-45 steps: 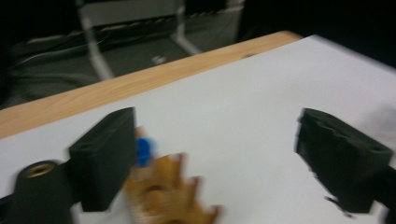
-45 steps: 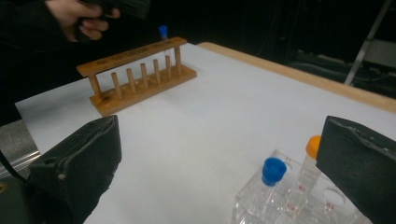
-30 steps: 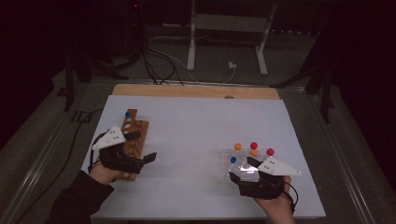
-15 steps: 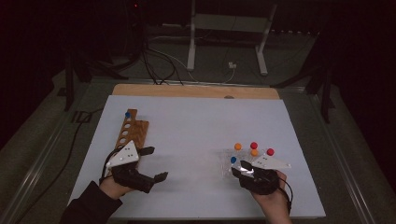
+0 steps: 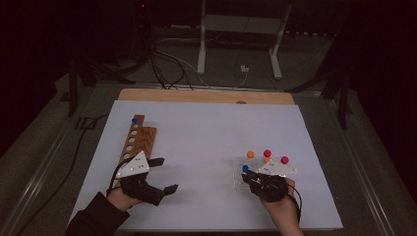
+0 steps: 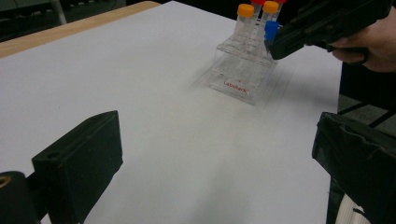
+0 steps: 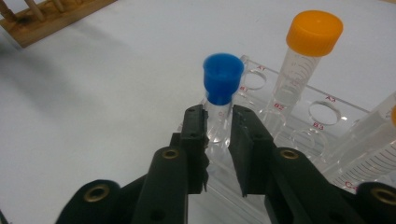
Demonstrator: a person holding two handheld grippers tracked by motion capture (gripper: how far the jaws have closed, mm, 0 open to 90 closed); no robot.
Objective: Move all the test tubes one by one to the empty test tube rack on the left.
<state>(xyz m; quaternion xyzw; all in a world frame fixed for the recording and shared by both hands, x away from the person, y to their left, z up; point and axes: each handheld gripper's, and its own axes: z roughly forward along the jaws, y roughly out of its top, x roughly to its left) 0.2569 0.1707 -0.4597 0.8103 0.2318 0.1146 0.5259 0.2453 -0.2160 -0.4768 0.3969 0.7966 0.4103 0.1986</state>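
Note:
A clear tube rack (image 5: 239,180) (image 6: 240,77) (image 7: 322,105) stands on the white sheet at the right. It holds a blue-capped tube (image 5: 245,168) (image 6: 271,30) (image 7: 223,77) plus orange-capped (image 7: 314,28) and red-capped (image 5: 267,153) tubes. My right gripper (image 5: 249,175) (image 7: 219,123) has just been closing and is now shut on the blue-capped tube just below its cap. At the left lies a wooden rack (image 5: 140,137) with one blue-capped tube (image 5: 134,120) at its far end. My left gripper (image 5: 164,174) (image 6: 210,154) is open above bare sheet, near the wooden rack's front end.
The white sheet (image 5: 206,132) covers a wooden tabletop (image 5: 196,95) whose far edge shows. Cables and metal stand legs (image 5: 201,44) lie on the dark floor beyond. The sheet between the two racks is bare.
My left gripper drew back from over the wooden rack toward the near edge. My right gripper's jaws closed around the blue-capped tube in the clear rack.

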